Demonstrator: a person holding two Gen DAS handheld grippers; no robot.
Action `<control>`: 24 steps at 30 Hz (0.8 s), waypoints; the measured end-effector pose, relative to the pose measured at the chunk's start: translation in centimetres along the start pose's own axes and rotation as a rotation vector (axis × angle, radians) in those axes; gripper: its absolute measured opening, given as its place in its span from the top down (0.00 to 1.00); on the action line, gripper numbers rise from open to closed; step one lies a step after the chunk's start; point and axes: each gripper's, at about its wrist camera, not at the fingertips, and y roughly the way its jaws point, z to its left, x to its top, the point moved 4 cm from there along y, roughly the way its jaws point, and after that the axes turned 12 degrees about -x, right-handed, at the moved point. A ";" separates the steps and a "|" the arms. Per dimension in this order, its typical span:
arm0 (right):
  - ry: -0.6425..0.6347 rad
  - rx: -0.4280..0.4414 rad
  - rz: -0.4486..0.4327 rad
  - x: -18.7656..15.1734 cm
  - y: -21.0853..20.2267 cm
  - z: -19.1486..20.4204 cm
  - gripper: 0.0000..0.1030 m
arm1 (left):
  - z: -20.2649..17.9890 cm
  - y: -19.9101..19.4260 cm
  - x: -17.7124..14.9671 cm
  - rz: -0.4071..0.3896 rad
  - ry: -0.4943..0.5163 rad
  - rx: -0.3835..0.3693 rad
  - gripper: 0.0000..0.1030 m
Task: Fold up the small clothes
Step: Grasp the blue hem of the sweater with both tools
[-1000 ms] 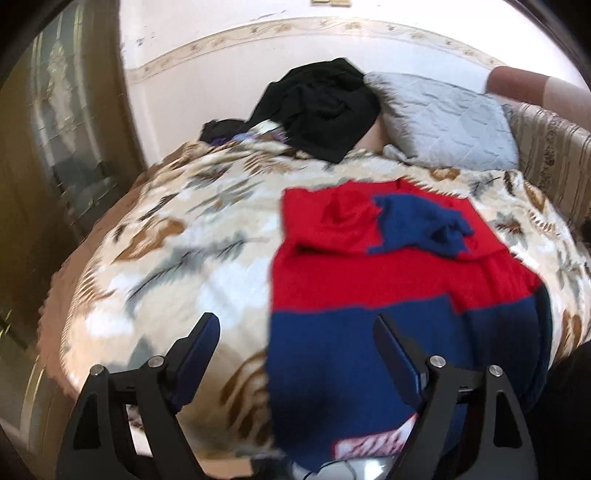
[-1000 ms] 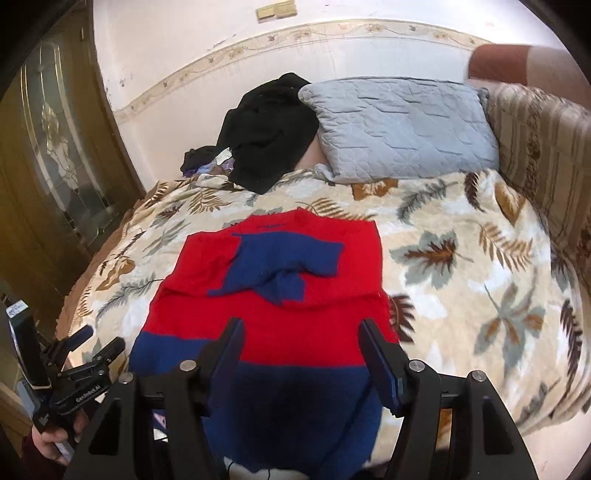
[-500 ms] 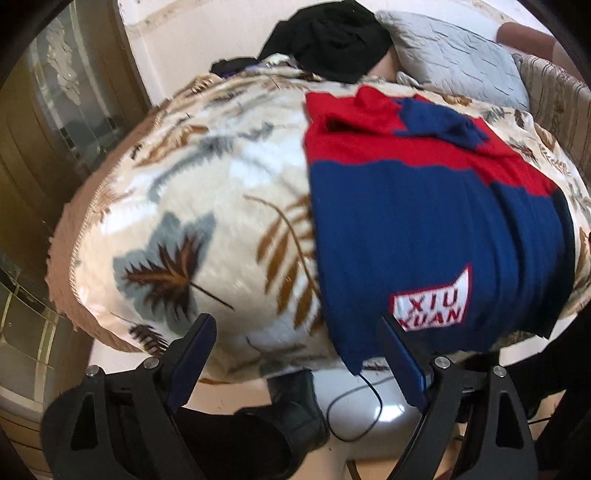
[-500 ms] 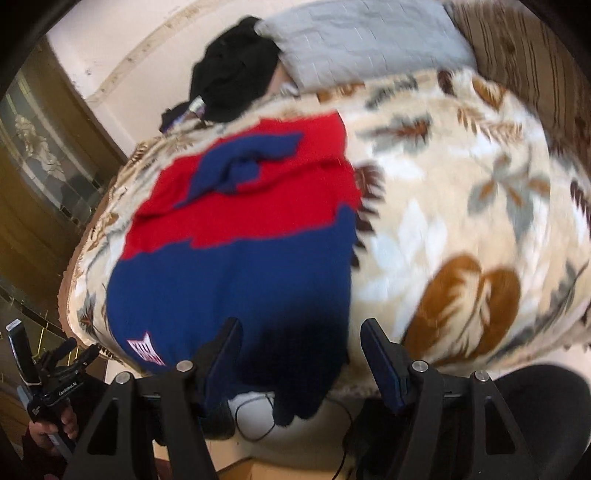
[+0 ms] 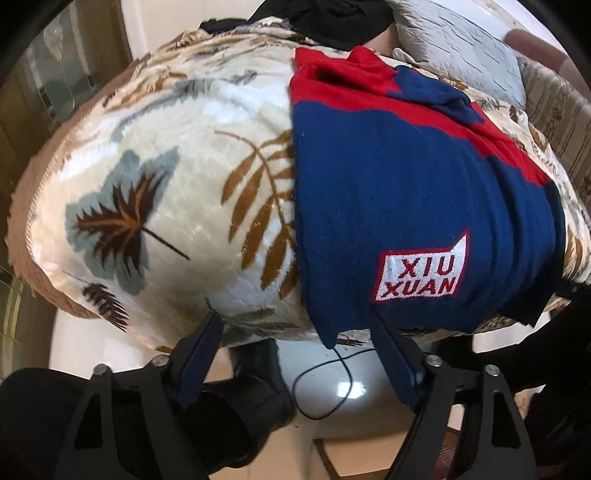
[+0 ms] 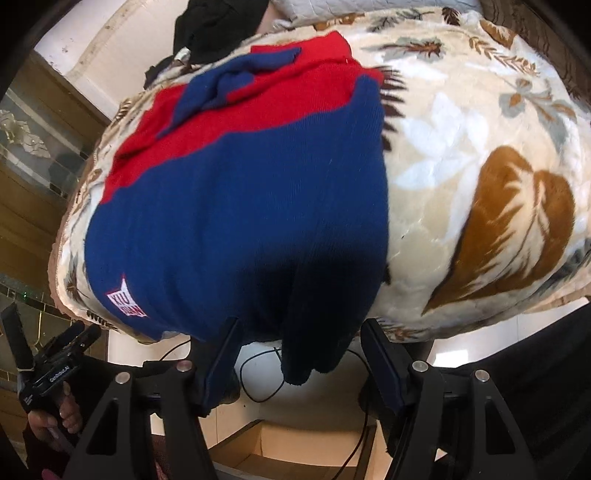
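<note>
A small red and navy knit sweater (image 5: 399, 173) lies flat on a leaf-patterned blanket, sleeves folded onto its red chest. Its navy hem hangs over the bed's near edge, with a white "XIU XUAN" patch (image 5: 421, 271). My left gripper (image 5: 299, 343) is open, just below the hem's left corner, with nothing between its fingers. In the right wrist view the sweater (image 6: 240, 206) fills the centre. My right gripper (image 6: 299, 347) is open and the hem's dangling right corner (image 6: 314, 350) hangs between its fingers without being pinched. The left gripper also shows there (image 6: 48, 362).
The blanket (image 5: 166, 177) covers a bed. A grey pillow (image 5: 458, 44) and a heap of black clothes (image 5: 325, 18) lie at the far end. A black cable (image 5: 332, 376) runs over the pale floor below. A cardboard box (image 6: 295, 446) sits under the right gripper.
Both grippers have dropped and tilted down from above the sweater's middle to its hem at the bed's near edge. Both stayed open. The sweater has not moved.
</note>
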 end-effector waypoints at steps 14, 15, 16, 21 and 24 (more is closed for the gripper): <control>0.150 0.017 0.101 -0.2 3.5 -1.9 0.32 | -1.4 4.4 0.6 0.085 -0.051 -0.235 0.67; 0.165 0.034 0.108 -0.2 3.7 -2.1 0.32 | -1.3 4.5 0.6 0.092 -0.063 -0.244 0.82; 0.182 0.075 0.114 -0.2 3.9 -2.3 0.38 | -1.1 4.6 0.5 0.091 -0.084 -0.266 0.99; 0.154 0.118 0.112 -0.7 2.5 -2.5 0.86 | -2.0 2.4 0.7 0.010 -0.042 -0.333 1.00; 0.087 0.119 0.076 -1.2 0.2 -1.6 0.87 | -3.7 0.7 0.6 -0.040 0.049 -0.353 1.00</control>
